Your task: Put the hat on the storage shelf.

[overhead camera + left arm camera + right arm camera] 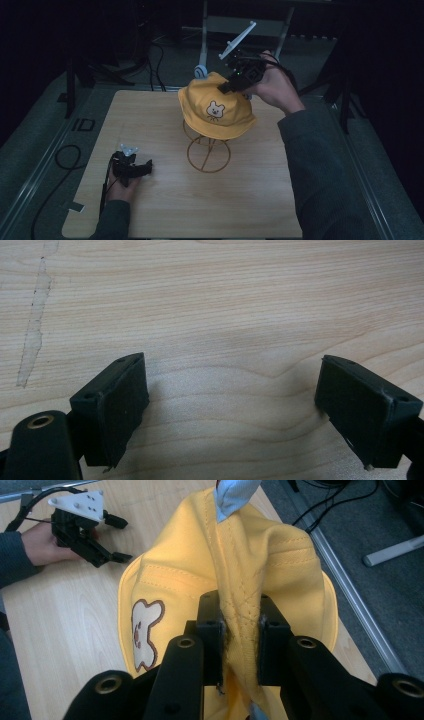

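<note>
A yellow hat (215,107) with a bear patch sits over a wire stand (207,150) in the middle of the wooden table (165,210). My right gripper (225,87) pinches a fold of the crown from the far right side; in the right gripper view its jaws (240,640) are shut on the yellow hat (260,555), with a pale blue loop (232,495) above. My left gripper (145,167) rests low on the table at the front left. In the left gripper view its jaws (232,405) stand open over bare wood, nothing between them.
A strip of clear tape (32,335) lies on the wood to the left of the left jaw. Black cables (65,155) trail off the table's left edge. Metal frame legs (205,30) stand on the floor behind the table.
</note>
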A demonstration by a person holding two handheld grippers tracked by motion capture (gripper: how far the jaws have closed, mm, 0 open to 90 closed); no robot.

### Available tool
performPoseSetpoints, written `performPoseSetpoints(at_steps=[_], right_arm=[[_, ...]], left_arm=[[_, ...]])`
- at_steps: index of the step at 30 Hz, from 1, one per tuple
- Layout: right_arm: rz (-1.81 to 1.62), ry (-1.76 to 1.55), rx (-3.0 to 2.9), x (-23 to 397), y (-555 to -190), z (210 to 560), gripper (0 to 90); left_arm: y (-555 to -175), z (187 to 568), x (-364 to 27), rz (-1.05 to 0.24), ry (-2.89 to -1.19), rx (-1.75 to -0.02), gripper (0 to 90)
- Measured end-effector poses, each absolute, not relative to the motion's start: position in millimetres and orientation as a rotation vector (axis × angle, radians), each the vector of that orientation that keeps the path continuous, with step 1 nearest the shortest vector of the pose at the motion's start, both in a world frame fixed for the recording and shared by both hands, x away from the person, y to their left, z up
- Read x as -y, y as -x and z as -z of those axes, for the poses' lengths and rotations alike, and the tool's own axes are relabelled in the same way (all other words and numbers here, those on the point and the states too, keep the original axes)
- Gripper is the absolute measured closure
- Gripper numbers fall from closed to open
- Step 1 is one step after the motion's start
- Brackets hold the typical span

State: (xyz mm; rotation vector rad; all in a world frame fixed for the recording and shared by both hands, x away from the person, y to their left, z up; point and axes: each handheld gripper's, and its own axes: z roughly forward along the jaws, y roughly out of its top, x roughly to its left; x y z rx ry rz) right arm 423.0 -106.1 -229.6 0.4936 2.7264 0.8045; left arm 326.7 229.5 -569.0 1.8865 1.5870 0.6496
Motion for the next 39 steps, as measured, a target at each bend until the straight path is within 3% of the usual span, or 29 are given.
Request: performPoseSetpoints(at_steps=[12, 17, 20, 29, 39], right_arm=[[-0.668, -0.467, -2.796, 72, -431, 247, 76.1], [-0.702, -0.49, -2.774, 67, -432, 253, 58.6], [-0.716, -0.472, -2.771, 65, -430, 253, 52.7], [-0.757, -0.467, -2.755, 71, -427, 254, 52.9], [-0.831, -0.529, -2.733, 95, -424, 249, 45.7]], left_arm=[[-327, 569, -229, -0.649, -1.882, -1.589, 13.6], [-327, 569, -229, -0.65, -1.881, -1.59, 13.6], [-327, 569, -229, -0.649, -1.884, -1.588, 13.7], [-327, 569, -229, -0.65, -1.881, -1.589, 13.7], [-327, 569, -229, -0.649, -1.884, -1.587, 13.7]])
